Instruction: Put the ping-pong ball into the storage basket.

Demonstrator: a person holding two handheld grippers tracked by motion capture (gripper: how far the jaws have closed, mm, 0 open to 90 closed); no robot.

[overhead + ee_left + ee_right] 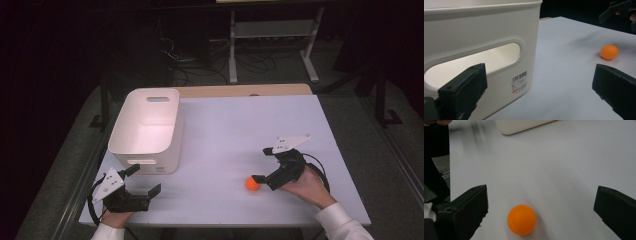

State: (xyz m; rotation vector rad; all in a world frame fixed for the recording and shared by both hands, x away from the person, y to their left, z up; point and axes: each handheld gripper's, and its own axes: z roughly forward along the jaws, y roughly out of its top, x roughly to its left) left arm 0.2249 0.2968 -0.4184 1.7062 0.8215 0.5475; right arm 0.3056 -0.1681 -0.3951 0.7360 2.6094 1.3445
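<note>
A small orange ball (pixel 252 184) lies on the white table (pixel 240 125), near its front edge. My right gripper (pixel 261 165) is open just right of the ball, and its near jaw tip almost touches it. In the right gripper view the ball (pixel 521 219) sits on the table between the jaws of the right gripper (pixel 541 202), closer to the left jaw. My left gripper (pixel 145 180) is open at the front left corner with nothing in it. In the left gripper view the left gripper (pixel 539 82) faces the ball (pixel 609 52) in the distance.
A white plastic bin (pixel 145 130) with handle slots stands at the table's left, just beyond my left gripper; its near wall (pixel 481 30) is close in the left gripper view. A wooden strip (pixel 240 91) runs along the far edge. The floor beyond holds a metal frame (pixel 272 40) and cables.
</note>
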